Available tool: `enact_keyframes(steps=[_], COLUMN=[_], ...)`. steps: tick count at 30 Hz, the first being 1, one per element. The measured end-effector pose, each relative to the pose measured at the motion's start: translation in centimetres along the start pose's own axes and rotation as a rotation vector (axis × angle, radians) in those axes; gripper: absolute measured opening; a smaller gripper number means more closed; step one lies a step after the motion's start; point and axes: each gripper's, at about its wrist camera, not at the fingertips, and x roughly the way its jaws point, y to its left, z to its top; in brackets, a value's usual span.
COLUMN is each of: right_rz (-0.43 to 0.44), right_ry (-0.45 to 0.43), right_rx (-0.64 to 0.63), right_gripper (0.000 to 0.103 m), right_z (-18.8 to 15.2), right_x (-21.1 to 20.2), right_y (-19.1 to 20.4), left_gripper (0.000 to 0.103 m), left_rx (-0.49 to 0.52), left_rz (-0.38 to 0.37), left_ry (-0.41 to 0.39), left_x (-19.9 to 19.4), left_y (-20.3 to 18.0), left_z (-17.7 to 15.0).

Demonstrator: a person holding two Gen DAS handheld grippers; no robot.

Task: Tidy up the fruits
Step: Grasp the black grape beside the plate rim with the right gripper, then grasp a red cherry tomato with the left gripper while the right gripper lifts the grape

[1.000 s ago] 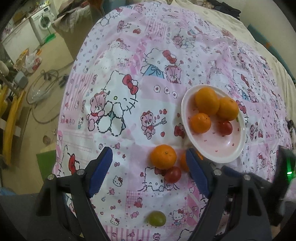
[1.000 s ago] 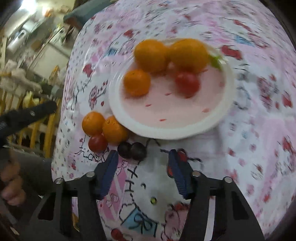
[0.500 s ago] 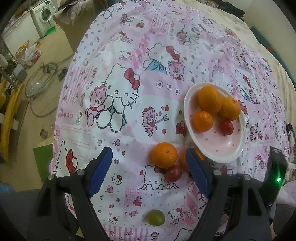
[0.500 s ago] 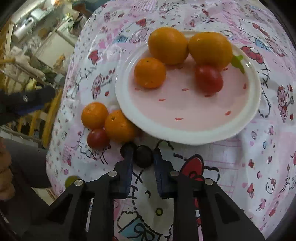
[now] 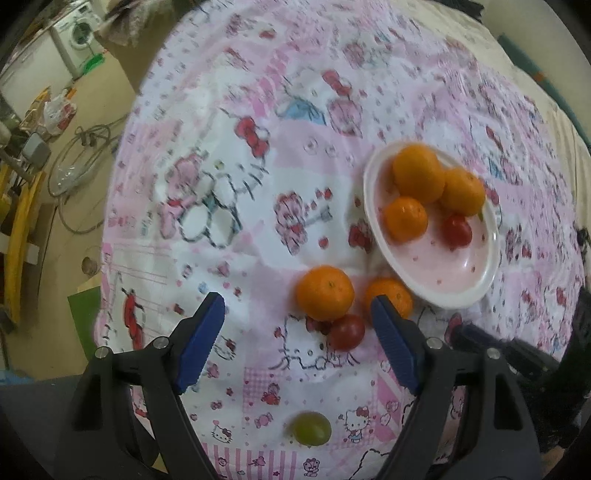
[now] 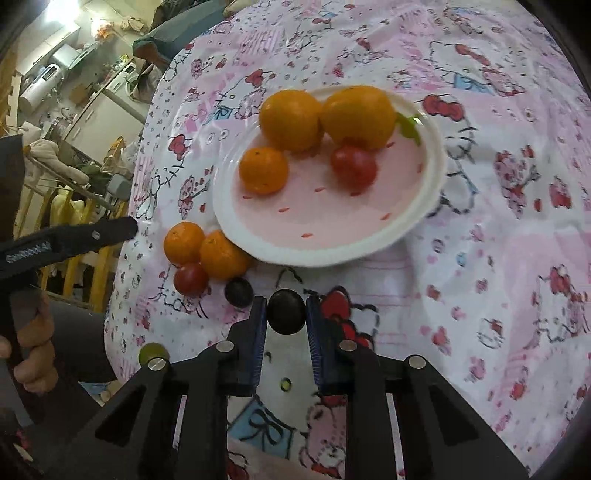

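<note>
My right gripper is shut on a dark grape, lifted slightly off the cloth just below the plate. A second dark grape lies to its left. The white plate holds three oranges and a red tomato. Beside the plate's near left edge sit two small oranges and a tomato. My left gripper hangs open above them, holding nothing. A green grape lies nearer the cloth's edge.
Everything rests on a pink cartoon-print cloth over a bed. The left side drops to a floor with cables, yellow frames and a washing machine. A person's hand grips the left tool's handle.
My right gripper closed its jaws around the dark grape and has lifted it a little from the cloth, away from the other grape. The left gripper has stayed open in place.
</note>
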Motion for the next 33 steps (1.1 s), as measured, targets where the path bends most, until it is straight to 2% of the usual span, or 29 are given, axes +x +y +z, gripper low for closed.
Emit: enact_keyframes(steps=[3, 5, 6, 7, 11, 12, 13, 15, 24, 29, 33], right_rz=[-0.002, -0.001, -0.001, 0.000, 0.005, 0.007, 0.008, 0.007, 0.013, 0.027, 0.057], right_ry=[-0.015, -0.024, -0.030, -0.035, -0.060, -0.066, -0.070, -0.077, -0.093, -0.097, -0.122], right_rx=[0.010, 0.017, 0.022, 0.027, 0.036, 0.036, 0.036, 0.039, 0.031, 0.032, 0.008], right_gripper=[0.022, 0.022, 0.022, 0.022, 0.022, 0.022, 0.022, 0.022, 0.022, 0.022, 0.022], right_z=[-0.4, -0.6, -0.7, -0.7, -0.8, -0.9, -0.9, -0.8, -0.5, -0.5, -0.2], right_x=[-0.7, -1.2, -1.5, -1.7, -2.6, -2.8, -2.9, -3.1, -3.8, -4.1, -5.1], right_y=[-0.3, -0.6, -0.8, -0.9, -1.2, -1.3, -1.3, -1.4, -1.2, -0.9, 0.1], left_gripper=[0.078, 0.068, 0.058, 0.054, 0.053, 0.048, 0.037, 0.025, 0.025, 0.025, 0.025], left_rx=[0.051, 0.083, 0.099, 0.105, 0.149, 0.172, 0.195, 0.199, 0.183, 0.190, 0.187], left_rz=[-0.019, -0.036, -0.043, -0.039, 0.022, 0.034, 0.042, 0.040, 0.014, 0.017, 0.021], left_ry=[0.070, 0.116, 0.140, 0.148, 0.127, 0.128, 0.139, 0.153, 0.128, 0.043, -0.028], left_x=[1.7, 2.8, 3.4, 3.8, 4.8, 5.1, 5.6, 6.1, 4.6, 1.6, -1.5], left_y=[-1.2, -2.1, -2.7, -3.1, -4.7, -5.3, -5.7, -6.0, -4.7, -3.8, -2.9], left_z=[-1.0, -1.7, -2.0, -2.2, -2.1, -2.1, -2.2, -2.3, -2.9, -3.9, -3.4])
